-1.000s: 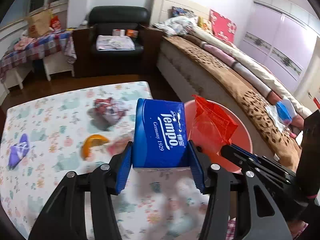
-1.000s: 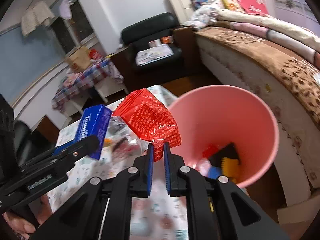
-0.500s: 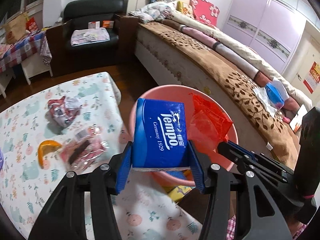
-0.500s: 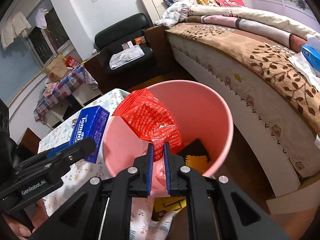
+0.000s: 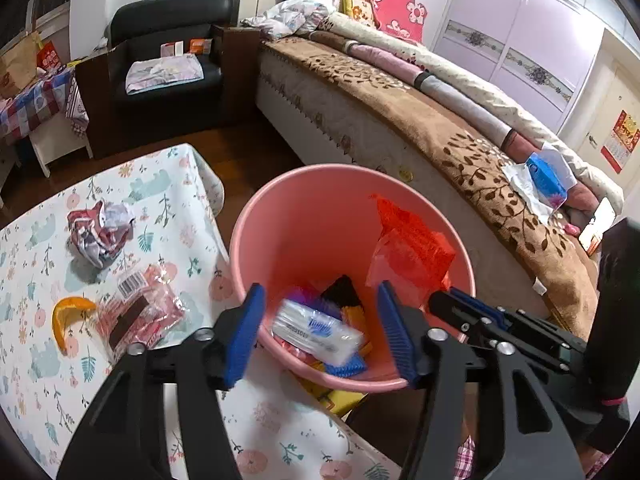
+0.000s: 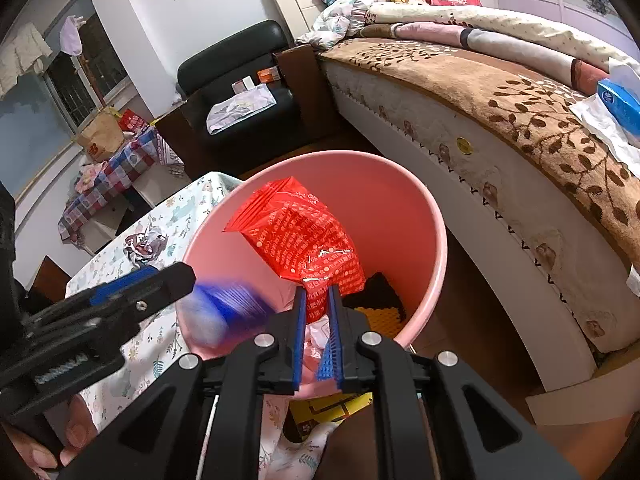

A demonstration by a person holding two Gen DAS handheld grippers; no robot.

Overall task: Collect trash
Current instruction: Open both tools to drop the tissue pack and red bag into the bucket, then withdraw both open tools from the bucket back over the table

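A pink bin (image 5: 312,170) stands beside the table, with several bits of trash at its bottom. My left gripper (image 5: 320,288) hangs over its near rim. Its jaws are opening and no pad touches anything. The blue and white Tempo tissue pack (image 5: 316,330) is falling inside the bin, a blue blur (image 6: 224,308) in the right wrist view. My right gripper (image 6: 318,312) is shut on the bottom edge of a red snack wrapper (image 6: 308,248), which it holds over the bin's (image 6: 436,216) mouth. From the left wrist view the wrapper (image 5: 412,248) hangs at the right.
On the floral tablecloth (image 5: 168,184) lie a crumpled wrapper (image 5: 100,232), an orange peel (image 5: 66,316) and a clear pink wrapper with a barcode (image 5: 140,316). A bed (image 5: 440,128) runs along the right, close behind the bin. A black armchair (image 5: 168,40) stands at the back.
Both grippers moved from above the table to over the bin. The left jaws spread and let go of the tissue pack, which dropped into the bin. The right still grips the red wrapper.
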